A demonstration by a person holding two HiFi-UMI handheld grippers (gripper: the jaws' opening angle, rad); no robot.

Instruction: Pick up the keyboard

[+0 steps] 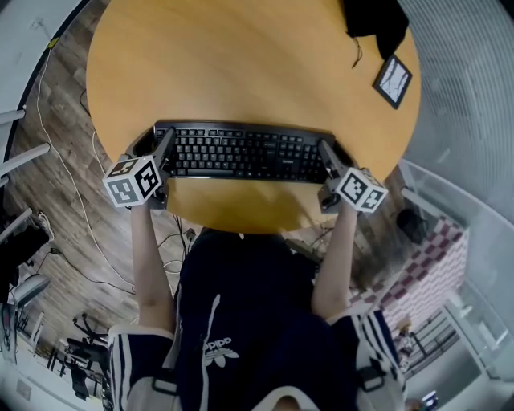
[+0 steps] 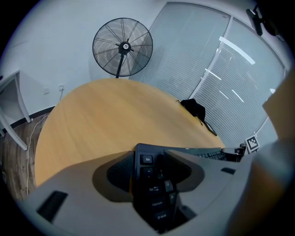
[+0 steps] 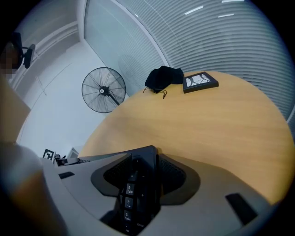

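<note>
A black keyboard (image 1: 241,152) lies across the near part of a round wooden table (image 1: 241,64). My left gripper (image 1: 165,140) is at its left end. In the left gripper view the Esc-to-Shift column of the keyboard (image 2: 150,193) sits between the pads, which appear to press on it. My right gripper (image 1: 328,152) is at the right end. In the right gripper view the number-pad end of the keyboard (image 3: 138,193) sits between jaws spread wide, and I see no firm pinch. The keyboard rests flat on the table.
A small black picture frame (image 1: 392,81) and a black cloth (image 1: 377,24) lie at the table's far right. A standing fan (image 2: 122,47) is on the floor beyond the table. The table's near edge is just behind the keyboard, next to the person's body.
</note>
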